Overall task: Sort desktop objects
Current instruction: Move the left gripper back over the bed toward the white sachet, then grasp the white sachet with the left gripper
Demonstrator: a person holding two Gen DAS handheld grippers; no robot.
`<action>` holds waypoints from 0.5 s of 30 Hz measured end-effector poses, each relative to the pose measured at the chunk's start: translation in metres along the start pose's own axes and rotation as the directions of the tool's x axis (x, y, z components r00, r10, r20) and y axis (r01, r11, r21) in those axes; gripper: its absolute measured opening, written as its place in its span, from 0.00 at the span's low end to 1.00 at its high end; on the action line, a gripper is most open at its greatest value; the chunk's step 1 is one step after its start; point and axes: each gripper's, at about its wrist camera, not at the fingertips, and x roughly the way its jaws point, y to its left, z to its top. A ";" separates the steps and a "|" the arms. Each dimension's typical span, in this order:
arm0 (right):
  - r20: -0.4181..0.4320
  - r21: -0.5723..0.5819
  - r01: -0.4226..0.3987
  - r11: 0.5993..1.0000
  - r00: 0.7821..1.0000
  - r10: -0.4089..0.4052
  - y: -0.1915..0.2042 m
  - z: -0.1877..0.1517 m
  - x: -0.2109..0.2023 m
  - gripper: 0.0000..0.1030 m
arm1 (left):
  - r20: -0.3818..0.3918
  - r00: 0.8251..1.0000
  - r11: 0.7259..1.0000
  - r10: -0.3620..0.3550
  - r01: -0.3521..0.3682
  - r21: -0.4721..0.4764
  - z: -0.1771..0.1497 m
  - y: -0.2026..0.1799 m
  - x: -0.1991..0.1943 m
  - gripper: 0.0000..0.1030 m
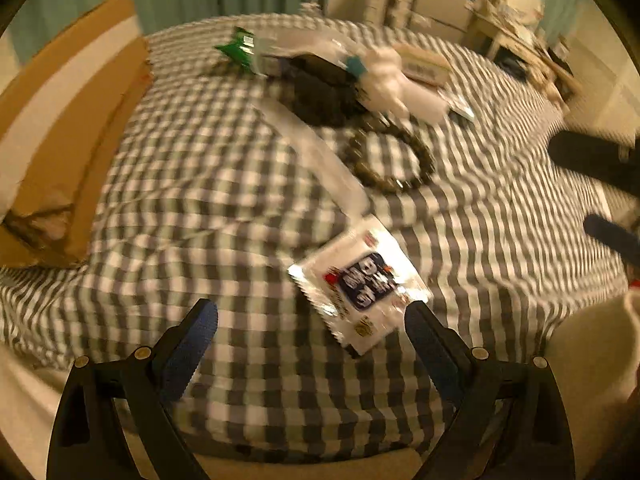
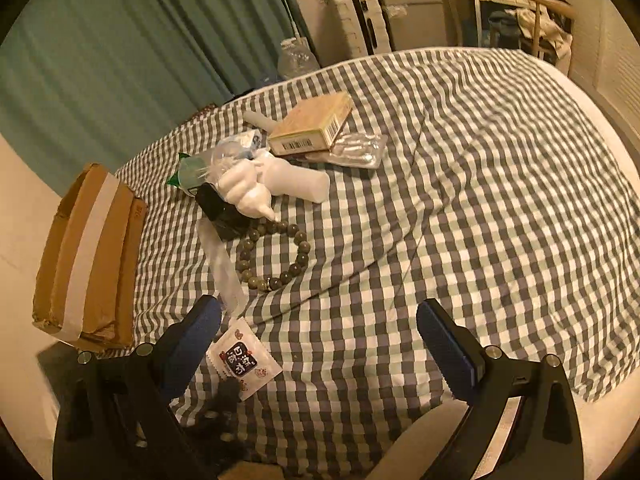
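A white snack packet [image 1: 360, 292] with a dark blue label lies on the checked cloth just ahead of my open left gripper [image 1: 312, 320]; it also shows in the right wrist view [image 2: 244, 364]. A dark bead bracelet [image 2: 272, 254] lies further in. Behind it sits a pile: a white bottle [image 2: 296, 182], a white figurine [image 2: 244, 194], a black item [image 2: 224, 212], a green packet [image 2: 188, 172], a tan box [image 2: 312, 124] and a clear bag [image 2: 356, 150]. My right gripper [image 2: 320, 320] is open and empty above the cloth's near edge. The left view is motion-blurred.
A brown cardboard box [image 2: 88, 256] with white tape stands at the left edge of the checked cloth [image 2: 480, 200]. A long clear plastic strip [image 2: 224, 268] lies beside the bracelet. Green curtains [image 2: 120, 60], stacked boxes [image 2: 368, 20] and a cluttered desk [image 2: 520, 0] stand behind.
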 end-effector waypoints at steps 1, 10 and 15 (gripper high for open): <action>-0.002 0.000 0.008 1.000 1.000 -0.008 0.000 -0.001 0.001 0.96 | -0.005 1.000 1.000 0.006 -0.006 0.019 0.000 -0.004 0.003 0.94; -0.056 0.000 0.030 1.000 0.998 -0.030 0.001 0.000 0.021 0.96 | -0.045 0.999 0.999 -0.004 0.007 0.054 0.004 -0.015 0.031 0.94; -0.080 0.003 0.051 0.999 0.996 -0.050 -0.001 0.002 0.031 0.96 | -0.050 0.998 0.998 -0.040 0.042 0.037 0.002 -0.011 0.034 0.97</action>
